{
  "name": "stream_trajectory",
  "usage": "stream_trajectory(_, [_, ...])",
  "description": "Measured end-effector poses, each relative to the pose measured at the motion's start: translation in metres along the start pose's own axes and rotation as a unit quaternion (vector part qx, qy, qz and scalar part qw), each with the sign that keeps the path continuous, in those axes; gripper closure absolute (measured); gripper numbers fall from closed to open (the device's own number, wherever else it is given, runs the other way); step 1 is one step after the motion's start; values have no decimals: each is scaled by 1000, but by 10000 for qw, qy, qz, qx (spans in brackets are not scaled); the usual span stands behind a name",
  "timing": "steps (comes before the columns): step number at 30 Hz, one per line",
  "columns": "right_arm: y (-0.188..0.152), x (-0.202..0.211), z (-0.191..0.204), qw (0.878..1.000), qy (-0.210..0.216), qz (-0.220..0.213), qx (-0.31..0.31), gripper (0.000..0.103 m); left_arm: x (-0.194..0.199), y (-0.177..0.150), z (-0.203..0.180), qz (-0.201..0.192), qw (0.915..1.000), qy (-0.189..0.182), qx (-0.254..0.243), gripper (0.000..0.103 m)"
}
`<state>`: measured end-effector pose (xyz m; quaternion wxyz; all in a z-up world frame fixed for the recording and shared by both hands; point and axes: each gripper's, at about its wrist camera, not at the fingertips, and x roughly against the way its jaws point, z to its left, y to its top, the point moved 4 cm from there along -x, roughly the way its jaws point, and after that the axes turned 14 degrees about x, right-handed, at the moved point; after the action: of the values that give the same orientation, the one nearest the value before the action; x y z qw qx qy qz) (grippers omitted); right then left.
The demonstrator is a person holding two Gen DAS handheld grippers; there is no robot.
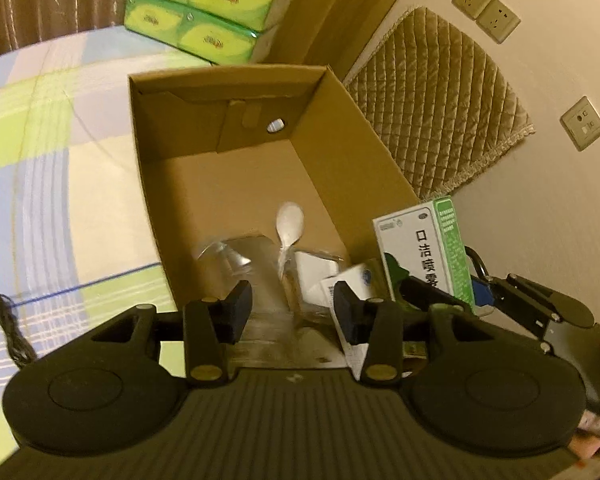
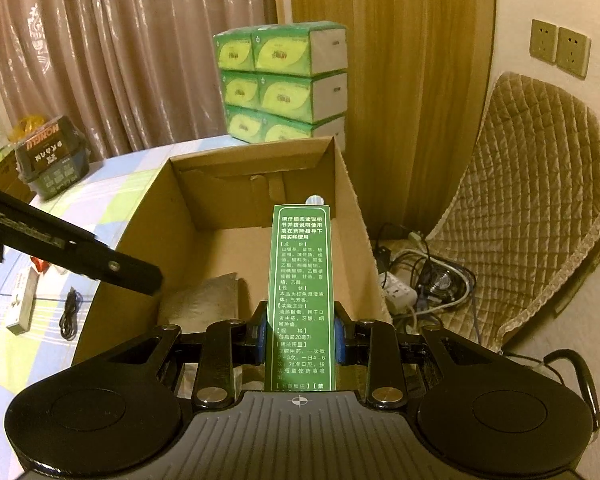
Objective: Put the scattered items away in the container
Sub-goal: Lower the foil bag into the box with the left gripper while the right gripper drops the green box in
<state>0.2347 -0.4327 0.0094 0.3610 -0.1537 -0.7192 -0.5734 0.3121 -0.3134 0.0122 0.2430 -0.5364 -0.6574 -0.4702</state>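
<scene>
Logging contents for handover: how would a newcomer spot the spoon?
Find the open cardboard box on the checked tablecloth. On its floor, at the near end, a white plastic spoon sticks out of clear wrapping, the only rounded thing among flat packets.

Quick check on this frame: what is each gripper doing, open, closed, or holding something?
Left gripper: open, pads apart over the clear plastic packet in the cardboard box, not pressing it.
Right gripper: closed on the green medicine box.
</scene>
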Motion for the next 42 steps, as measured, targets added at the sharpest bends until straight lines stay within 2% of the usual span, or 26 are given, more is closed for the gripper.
stream_trajectory(8, [2, -4, 11, 9999, 96, 13, 26, 75, 22, -5, 19, -201, 9998, 19, -19, 59])
stream_trajectory(12, [6, -7, 18, 9996, 229, -154, 39, 75, 27, -13, 26, -230, 9996, 93, -147, 59])
stream_trajectory(13, [7, -7, 20, 9996, 206, -180, 69, 72, 28, -15, 28, -226, 9996, 87, -160, 59])
stream_trajectory(14, [8, -8, 21, 9997, 163, -188, 86, 59, 29, -17, 30, -224, 9996, 79, -160, 58])
stream_trajectory(16, [8, -5, 23, 9995, 124, -294, 73, 52, 32, -20, 34, -226, 9996, 55, -147, 58])
stream_trajectory(25, [-4, 4, 29, 9998, 23, -183, 72, 51, 39, -32, 58, -270, 9996, 90, -20, 56])
stream_trajectory(33, [-16, 22, 46, 9999, 14, -128, 89, 49, 56, -50, 70, -437, 9984, 346, -97, 38])
stream_trajectory(35, [-18, 27, 52, 9998, 16, -148, 128, 41, 61, -55, 73, -503, 9978, 422, -114, 31])
stream_trajectory(36, [-19, 30, 55, 9998, 8, -174, 139, 32, 64, -58, 74, -531, 9975, 443, -114, 28])
stream_trajectory(37, [-20, 33, 58, 9997, -2, -207, 149, 28, 66, -61, 76, -557, 9973, 457, -119, 23])
stream_trajectory(42, [-23, 43, 74, 9994, 37, -231, 243, 23, 80, -78, 80, -684, 9957, 572, -236, 12])
